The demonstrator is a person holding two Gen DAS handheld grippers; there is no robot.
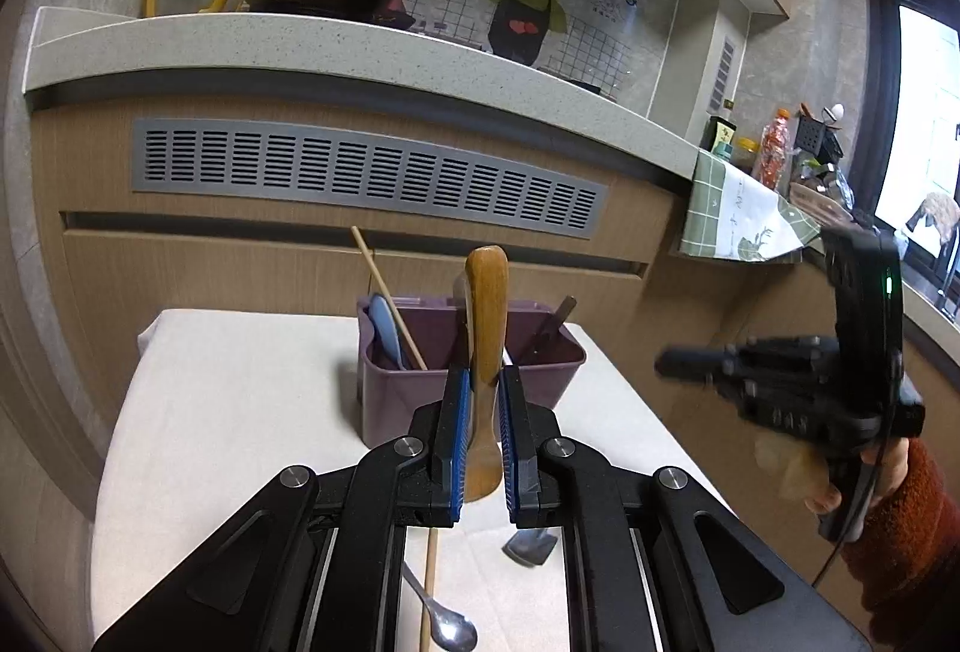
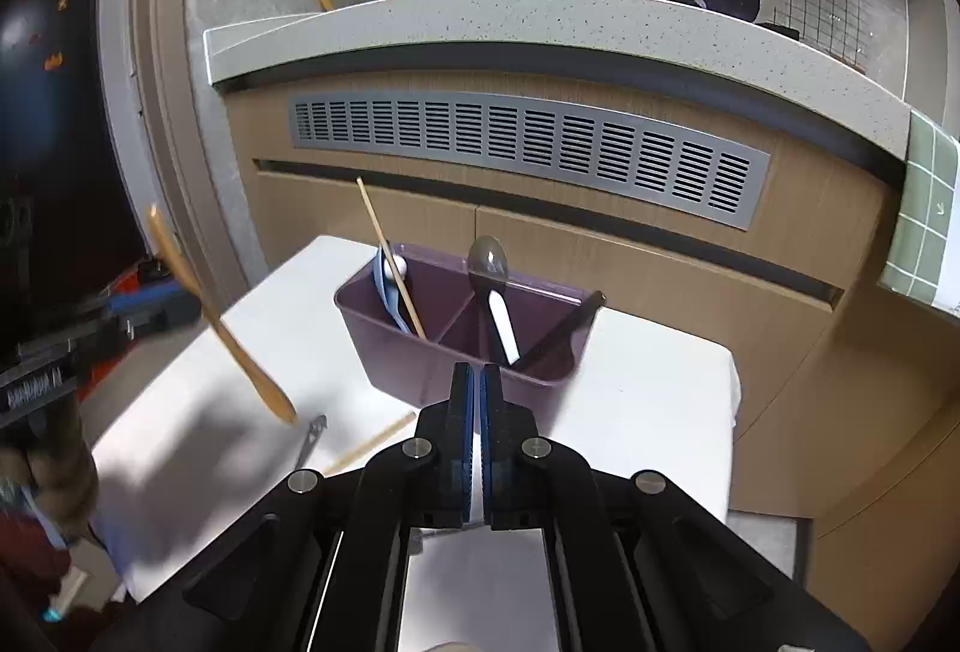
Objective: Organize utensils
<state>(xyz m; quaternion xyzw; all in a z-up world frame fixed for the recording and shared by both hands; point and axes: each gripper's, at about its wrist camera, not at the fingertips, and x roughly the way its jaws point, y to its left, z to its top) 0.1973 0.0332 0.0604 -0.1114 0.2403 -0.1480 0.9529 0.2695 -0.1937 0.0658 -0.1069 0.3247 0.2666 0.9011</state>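
My left gripper (image 1: 483, 374) is shut on a wooden spoon (image 1: 486, 328), held upright above the table in front of a purple caddy (image 1: 396, 400). The right wrist view shows the same wooden spoon (image 2: 222, 322) blurred at the left. My right gripper (image 2: 478, 373) is shut, just short of the purple caddy (image 2: 414, 370), with only a thin white sliver in the gap. From the left wrist view, the right gripper (image 1: 669, 367) hangs to the right with nothing sticking out. The caddy holds a blue spoon (image 2: 384, 292), a chopstick (image 2: 390, 256), a grey spoon (image 2: 489, 259) and a dark utensil (image 2: 564, 328).
On the white-covered table (image 2: 648, 388) lie a metal spoon (image 1: 447, 631), a loose chopstick (image 2: 372, 445) and a small metal utensil (image 1: 528, 547). Behind the table are wooden cabinet fronts with a grey vent (image 1: 360, 172) under a stone counter (image 1: 300, 51). A hand in a red sleeve (image 1: 900, 520) holds the right gripper.
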